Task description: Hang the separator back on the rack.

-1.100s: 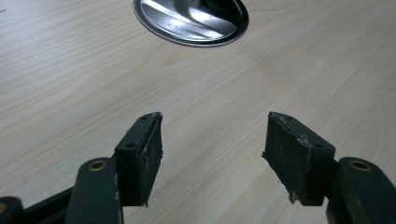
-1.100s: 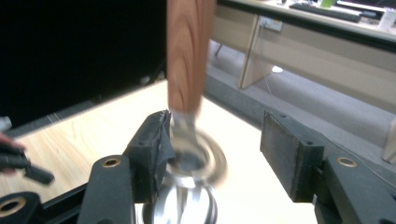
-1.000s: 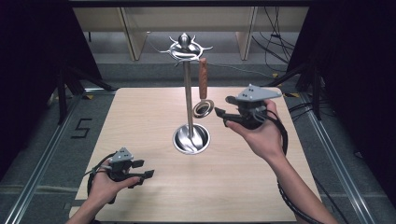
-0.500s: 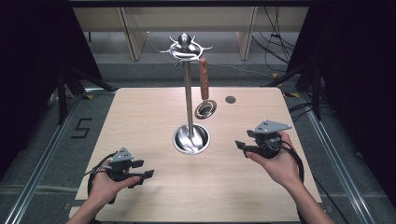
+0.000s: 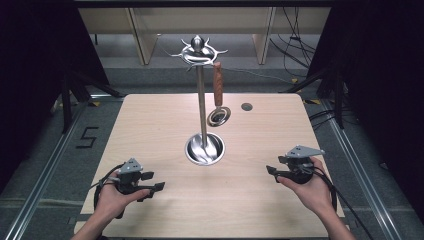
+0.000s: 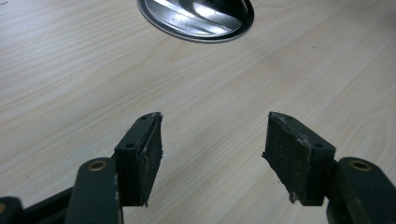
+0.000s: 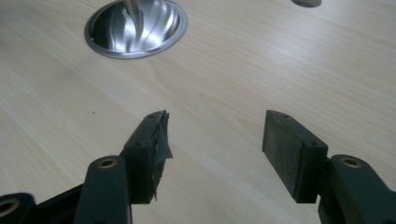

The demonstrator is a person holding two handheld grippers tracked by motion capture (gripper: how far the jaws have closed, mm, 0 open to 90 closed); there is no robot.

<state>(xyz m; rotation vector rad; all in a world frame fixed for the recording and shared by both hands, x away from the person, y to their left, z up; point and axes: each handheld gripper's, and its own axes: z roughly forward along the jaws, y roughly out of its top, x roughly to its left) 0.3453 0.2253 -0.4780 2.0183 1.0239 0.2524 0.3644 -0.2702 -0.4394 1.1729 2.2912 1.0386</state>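
Wooden tabletop (image 5: pixel 150 130), pale and bare over most of its surface, carries a metal stand (image 5: pixel 202 120) near its middle. The stand's round shiny base (image 5: pixel 204 149) sits slightly toward the far edge, its thin pole rises upright, and a spiked ring of hooks crowns the top. From one hook on the right side hangs a strainer (image 5: pixel 218 97) with a brown wooden handle, its small round metal head lowest, just beside the pole. A small dark disc (image 5: pixel 246 106) lies near the far edge, right of the strainer.

Both hands rest close to the near edge, well apart from the stand, with open wood between them. The left gripper (image 5: pixel 150 186) sits toward the near left corner, its jaws spread apart over bare wood, the base ahead of them in its own view. The right gripper (image 5: pixel 272 171) sits toward the near right corner, its jaws likewise parted and holding nothing.
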